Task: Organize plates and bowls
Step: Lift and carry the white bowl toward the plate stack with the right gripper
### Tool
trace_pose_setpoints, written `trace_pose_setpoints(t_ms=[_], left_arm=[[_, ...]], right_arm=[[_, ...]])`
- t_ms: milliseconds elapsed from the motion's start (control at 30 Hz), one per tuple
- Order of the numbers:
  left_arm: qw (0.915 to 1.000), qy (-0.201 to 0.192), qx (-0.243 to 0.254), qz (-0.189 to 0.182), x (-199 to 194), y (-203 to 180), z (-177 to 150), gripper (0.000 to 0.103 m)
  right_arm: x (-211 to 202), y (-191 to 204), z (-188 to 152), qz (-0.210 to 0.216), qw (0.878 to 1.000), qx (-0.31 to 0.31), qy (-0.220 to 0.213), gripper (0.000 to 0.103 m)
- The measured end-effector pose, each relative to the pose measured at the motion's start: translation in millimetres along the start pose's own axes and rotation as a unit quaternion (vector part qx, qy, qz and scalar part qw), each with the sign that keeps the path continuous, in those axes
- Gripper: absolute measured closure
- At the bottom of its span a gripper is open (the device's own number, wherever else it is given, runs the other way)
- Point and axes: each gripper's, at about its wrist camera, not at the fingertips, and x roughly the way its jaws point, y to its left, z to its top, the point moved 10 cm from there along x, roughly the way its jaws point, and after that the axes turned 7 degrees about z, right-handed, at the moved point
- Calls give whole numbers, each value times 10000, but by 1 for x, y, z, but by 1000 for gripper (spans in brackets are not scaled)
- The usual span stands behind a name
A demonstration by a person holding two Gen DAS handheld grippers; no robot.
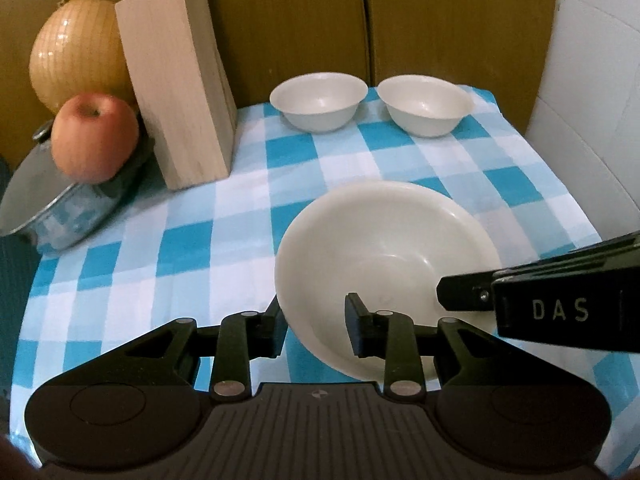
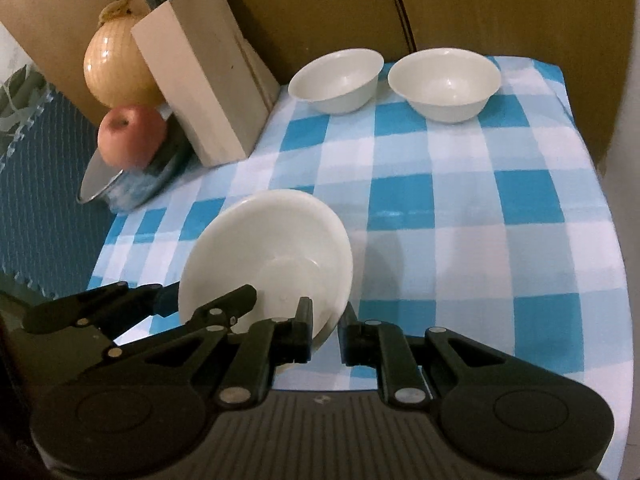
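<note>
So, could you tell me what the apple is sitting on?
The apple rests on a tilted metal pot lid over a steel pot. The pot's contents are covered.

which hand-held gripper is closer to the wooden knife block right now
Left. The left hand-held gripper grips the big bowl's rim on the knife block's side; the right hand-held gripper grips the opposite rim.

Both grippers are the same matte black plastic build. The left gripper [image 1: 316, 322] has two flat rectangular fingers on scissor-style linkage arms, with silver round pivot pins at every joint. Behind them sits a ribbed dark grey centre plate flanked by two big rounded housings with a circle moulded in. The right gripper [image 2: 326, 330] matches, and its side reads "DAS" in pale letters.
</note>
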Motion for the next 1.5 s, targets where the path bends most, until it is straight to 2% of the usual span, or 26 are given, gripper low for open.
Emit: trace_pose_setpoints(t_ms=[233, 367, 700, 967, 1133, 1433, 1500], left_arm=[[10000, 46, 22, 8, 2, -1, -5, 65], [10000, 11, 31, 63, 2, -1, -4, 63], [9994, -204, -76, 266, -5, 11, 6, 41], [9977, -480, -36, 476, -12, 12, 17, 34], [9970, -554, -62, 542, -14, 13, 22, 32], [9944, -721, -137, 758, -18, 18, 32, 19], [9940, -749, -154, 780, -19, 18, 34, 19]], right_arm=[[-1, -3, -2, -11, 10000, -45, 37, 93], [2, -12, -2, -203, 9998, -28, 46, 91], [-12, -30, 11, -341, 9990, 174, -230, 85], [-19, -28, 18, -374, 9983, 122, -425, 85], [-20, -26, 22, -417, 9978, -18, -519, 80], [-27, -23, 29, -390, 9967, -41, -715, 79], [-28, -22, 32, -407, 9962, -57, -770, 76]])
